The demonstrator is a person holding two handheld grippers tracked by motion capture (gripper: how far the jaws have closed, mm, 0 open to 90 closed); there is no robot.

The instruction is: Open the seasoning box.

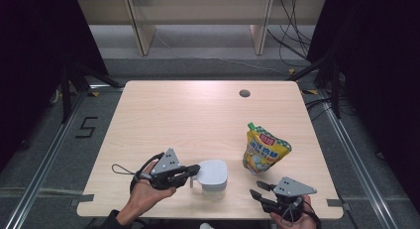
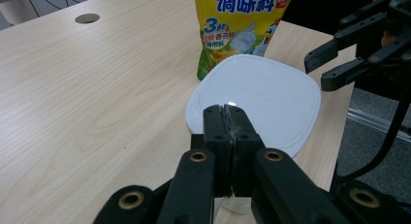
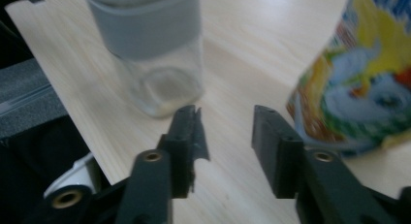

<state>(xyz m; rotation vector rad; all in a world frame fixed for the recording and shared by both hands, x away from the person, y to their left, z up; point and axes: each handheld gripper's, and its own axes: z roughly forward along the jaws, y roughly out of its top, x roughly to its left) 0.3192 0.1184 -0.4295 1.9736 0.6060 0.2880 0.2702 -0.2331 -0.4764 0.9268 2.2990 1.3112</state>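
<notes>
A pale wooden table point(image 1: 198, 115) stands on a grey floor between dark curtains, with light shelving across the top of the high view and a small round hole point(image 1: 244, 93) near the table's far edge, upper centre-right. Low in the centre of that view sits a clear container point(image 1: 213, 182) with a white square lid point(image 1: 213, 172) and a grey band below it; its glass base shows at the upper left of the right gripper view. The left gripper point(image 1: 194, 169), at lower left of the high view in the person's left hand point(image 1: 146, 192), reaches to the lid's left edge. In the left gripper view its jaws stand pressed together with no gap, their tips at the near rim of the lid; whether they pinch a tab or merely touch the rim cannot be told. A yellow seasoning pouch point(image 1: 262, 149) with a green cap stands upright to the right of centre, just beyond the container in the left gripper view. The right gripper point(image 1: 260, 189), at the lower right of the high view near the table's front edge, has its jaws part open with nothing between them, only bare tabletop; it lies apart from both the container and the pouch.
</notes>
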